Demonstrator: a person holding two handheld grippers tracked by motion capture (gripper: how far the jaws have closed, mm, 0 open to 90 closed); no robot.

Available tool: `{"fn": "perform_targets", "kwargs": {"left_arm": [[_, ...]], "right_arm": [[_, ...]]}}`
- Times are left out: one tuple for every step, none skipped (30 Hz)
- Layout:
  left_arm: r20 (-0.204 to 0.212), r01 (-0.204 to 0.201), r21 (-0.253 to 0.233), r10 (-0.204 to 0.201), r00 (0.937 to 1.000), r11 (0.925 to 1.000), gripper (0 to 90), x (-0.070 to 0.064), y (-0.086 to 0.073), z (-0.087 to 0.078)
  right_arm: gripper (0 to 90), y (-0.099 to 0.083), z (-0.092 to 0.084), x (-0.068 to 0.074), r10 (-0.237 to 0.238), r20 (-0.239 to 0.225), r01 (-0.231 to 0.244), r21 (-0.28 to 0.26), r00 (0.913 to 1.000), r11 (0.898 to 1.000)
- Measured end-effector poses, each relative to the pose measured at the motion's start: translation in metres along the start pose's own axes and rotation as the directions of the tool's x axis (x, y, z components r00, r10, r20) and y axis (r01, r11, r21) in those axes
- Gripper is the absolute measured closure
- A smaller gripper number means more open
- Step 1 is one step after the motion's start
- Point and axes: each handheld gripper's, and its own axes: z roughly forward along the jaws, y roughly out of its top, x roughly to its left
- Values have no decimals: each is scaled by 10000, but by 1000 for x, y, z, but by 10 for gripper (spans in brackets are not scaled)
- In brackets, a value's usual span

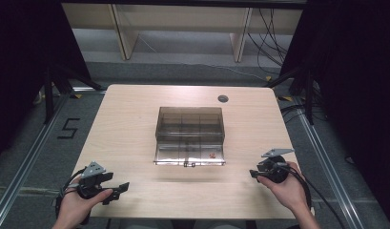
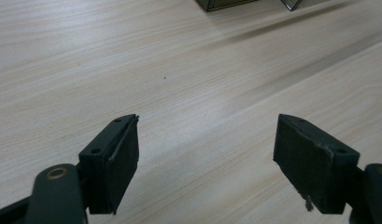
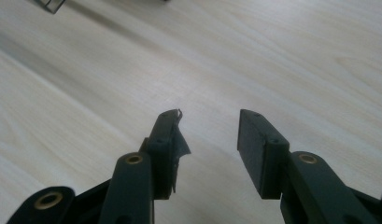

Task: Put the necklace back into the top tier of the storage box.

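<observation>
The one piece of writing that can be read is a black figure "5" point(image 1: 68, 128) marked on the grey floor to the left of the counter point(image 1: 130, 124); the box and both tools carry no label that can be made out. A clear, smoke-tinted compartment box point(image 1: 190, 123) sits at the middle of the pale wood counter, its lid point(image 1: 189, 155) folded down flat toward the near edge. A small orange-red item point(image 1: 212, 155) shows at the near right part of the box, though whether it lies in a compartment or on the lid cannot be told. Far of the box, near the counter's far edge, is a round dark grommet point(image 1: 223, 98). The left tongs point(image 1: 117, 191) rest low at the near left corner of the counter, held in the person's left hand point(image 1: 80, 205), well apart from the box and pointing right; in the left gripper view the left tongs point(image 2: 205, 163) are spread wide over bare wood with nothing between the jaws, and the corners of the box point(image 2: 226, 3) peek in at the top edge. The right tongs point(image 1: 253, 174) sit at the near right, held in the right hand point(image 1: 285, 188), nearer the box than the left but still apart from it. In the right gripper view the right tongs point(image 3: 207, 149) stand parted by a moderate gap, empty, above the wood grain.
</observation>
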Motion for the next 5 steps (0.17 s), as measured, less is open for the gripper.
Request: {"fn": "perform_targets", "kwargs": {"left_arm": [[19, -114, -49, 114, 9999, 9999, 223, 1, 0, 0], [-31, 188, -225, -189, 9998, 9996, 224, -1, 0, 2], [2, -2, -164, 2, 10000, 9999, 224, 0, 0, 1], [27, -104, -85, 104, 9999, 9999, 224, 1, 1, 1], [17, 5, -109, -5, 10000, 9999, 224, 1, 1, 1]], "right_arm": [[587, 0, -1, -1, 75, 9, -75, 46, 10000, 10000], [587, -1, 0, -2, 44, -76, -44, 117, 10000, 9999], [587, -2, -1, -2, 73, 26, -73, 109, 10000, 9999], [586, -2, 0, -2, 138, 22, -138, -9, 9999, 9999], [586, -3, 0, -3, 152, -36, -152, 21, 9999, 9999]]}}
